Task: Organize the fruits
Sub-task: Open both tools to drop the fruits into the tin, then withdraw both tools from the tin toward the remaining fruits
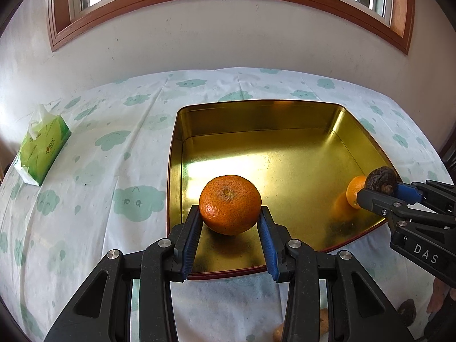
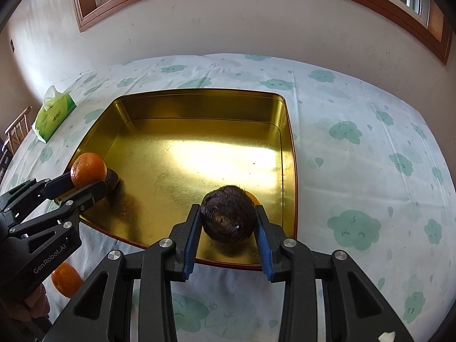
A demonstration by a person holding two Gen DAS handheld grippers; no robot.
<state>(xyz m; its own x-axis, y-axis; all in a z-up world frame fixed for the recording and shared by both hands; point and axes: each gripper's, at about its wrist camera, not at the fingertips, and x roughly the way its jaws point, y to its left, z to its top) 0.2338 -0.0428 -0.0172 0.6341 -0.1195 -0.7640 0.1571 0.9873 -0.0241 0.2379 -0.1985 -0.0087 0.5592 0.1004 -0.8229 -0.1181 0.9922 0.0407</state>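
A gold metal tray point(image 1: 256, 148) point(image 2: 199, 131) lies on the cloud-print tablecloth. My left gripper point(image 1: 230, 210) point(image 2: 87, 183) is shut on an orange point(image 1: 230, 203) point(image 2: 88, 169), held just over the tray's near left part. My right gripper point(image 2: 227, 208) point(image 1: 380, 192) is shut on a dark brown, rough-skinned fruit point(image 2: 228, 216) point(image 1: 381, 181) over the tray's near right part. The blue pads press both sides of each fruit. Orange and dark patches on the shiny tray walls look like reflections. Nothing else lies on the visible tray floor.
A green tissue pack point(image 1: 42, 145) point(image 2: 54, 114) sits at the table's far left. Another orange point(image 2: 66, 279) lies on the cloth in front of the tray, and a dark fruit point(image 1: 407, 312) near the front edge. A hand point(image 1: 439, 296) holds the right gripper. A wall and window stand behind.
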